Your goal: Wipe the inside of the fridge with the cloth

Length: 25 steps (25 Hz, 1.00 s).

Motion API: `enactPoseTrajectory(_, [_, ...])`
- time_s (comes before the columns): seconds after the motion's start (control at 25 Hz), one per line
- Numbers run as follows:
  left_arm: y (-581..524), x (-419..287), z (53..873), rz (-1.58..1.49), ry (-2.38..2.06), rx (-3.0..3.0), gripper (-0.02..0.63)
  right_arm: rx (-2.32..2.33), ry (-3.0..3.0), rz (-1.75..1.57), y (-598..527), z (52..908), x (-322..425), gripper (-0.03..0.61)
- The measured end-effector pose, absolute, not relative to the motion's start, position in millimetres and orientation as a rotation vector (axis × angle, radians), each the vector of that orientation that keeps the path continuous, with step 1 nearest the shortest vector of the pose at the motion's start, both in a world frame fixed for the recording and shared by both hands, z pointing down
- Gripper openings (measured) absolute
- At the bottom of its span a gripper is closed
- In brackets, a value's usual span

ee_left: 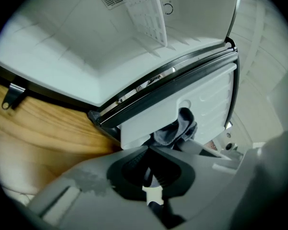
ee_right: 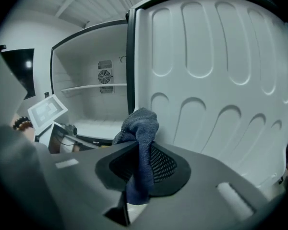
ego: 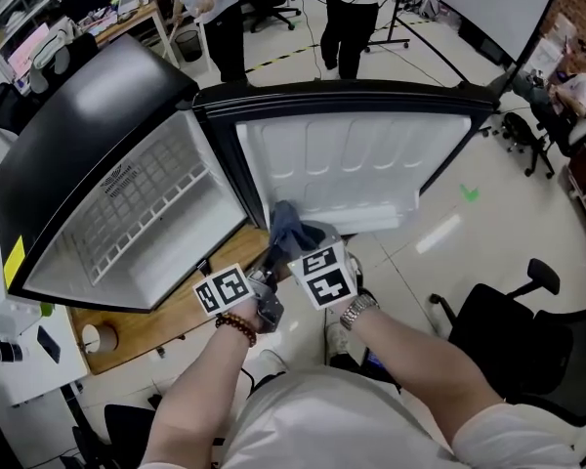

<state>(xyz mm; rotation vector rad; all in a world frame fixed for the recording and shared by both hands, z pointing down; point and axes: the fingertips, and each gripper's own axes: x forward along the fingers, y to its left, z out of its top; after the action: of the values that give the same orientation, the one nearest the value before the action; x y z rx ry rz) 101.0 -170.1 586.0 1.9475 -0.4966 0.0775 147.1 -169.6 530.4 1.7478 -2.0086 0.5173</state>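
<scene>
A small black fridge [ego: 78, 125] stands with its door [ego: 352, 164] swung wide, so the white ribbed inner liner faces me. A blue-grey cloth [ego: 291, 228] hangs bunched in front of the door's lower edge, and my right gripper [ego: 295, 244] is shut on it. In the right gripper view the cloth [ee_right: 140, 128] droops between the jaws of that gripper [ee_right: 141, 163], with the door [ee_right: 206, 80] on the right and the fridge interior [ee_right: 91, 99] on the left. My left gripper [ego: 271, 283] sits just left of it, shut and empty [ee_left: 151, 166]. The cloth [ee_left: 176, 127] shows beyond it.
The fridge rests on a wooden board [ego: 166, 316], and a wire shelf [ego: 142, 198] lies inside it. A black office chair [ego: 527, 330] stands at the right. People [ego: 352, 18] stand behind the fridge. A white table [ego: 10, 345] with small items is at the left.
</scene>
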Motion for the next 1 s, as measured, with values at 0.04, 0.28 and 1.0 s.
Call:
enactPoseTrajectory(0.04, [-171, 98, 586, 0.077, -0.499, 1.948, 0.003, 1.747, -1.992, 0.539, -171, 535, 148, 0.057])
enactPoseTrajectory(0.28, [-172, 91, 582, 0.068, -0.494, 1.965, 0.003, 1.745, -1.929, 0.608, -173, 551, 151, 0.057])
enactPoseTrajectory(1.0, [-165, 106, 575, 0.100, -0.485, 2.050, 0.003, 1.854, -1.792, 0.722, -141, 569, 215, 0.057])
